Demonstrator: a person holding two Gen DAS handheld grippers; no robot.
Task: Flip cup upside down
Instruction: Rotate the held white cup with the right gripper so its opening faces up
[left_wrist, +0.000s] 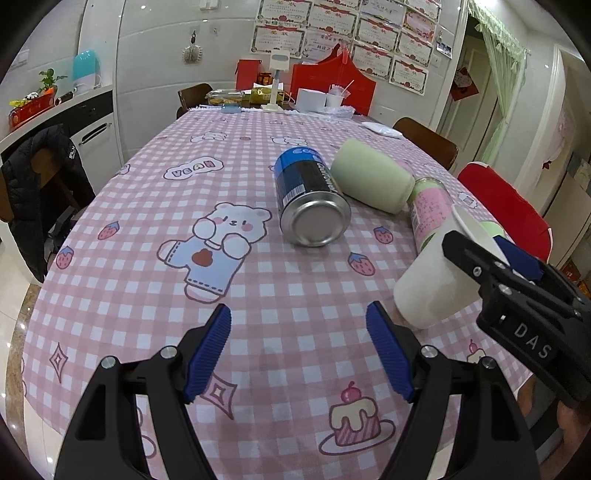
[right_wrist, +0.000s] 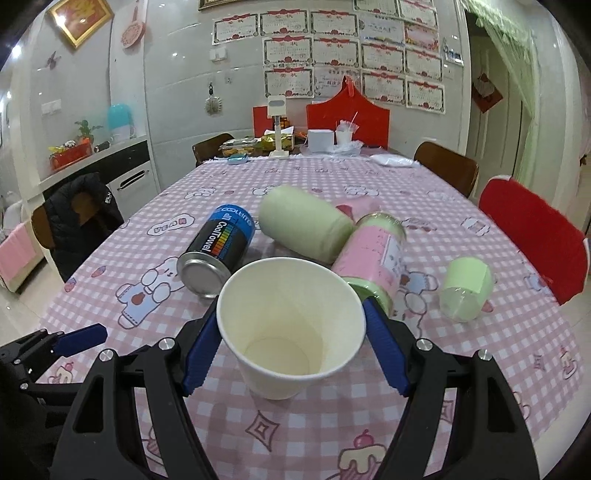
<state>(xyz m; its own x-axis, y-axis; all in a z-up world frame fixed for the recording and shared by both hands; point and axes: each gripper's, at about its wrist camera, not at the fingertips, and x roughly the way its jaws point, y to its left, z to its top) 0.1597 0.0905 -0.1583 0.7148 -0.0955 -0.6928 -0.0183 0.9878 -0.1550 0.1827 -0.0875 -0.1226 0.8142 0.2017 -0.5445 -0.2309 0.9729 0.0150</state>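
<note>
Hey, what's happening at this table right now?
A person holds a gripper in each hand. The right tool grips a white paper cup, still mouth-up and tilted, not yet flipped. The left tool hangs open with nothing in it above the checked tablecloth. A blue can, a green roll and a pink can lie on their sides behind.
</note>
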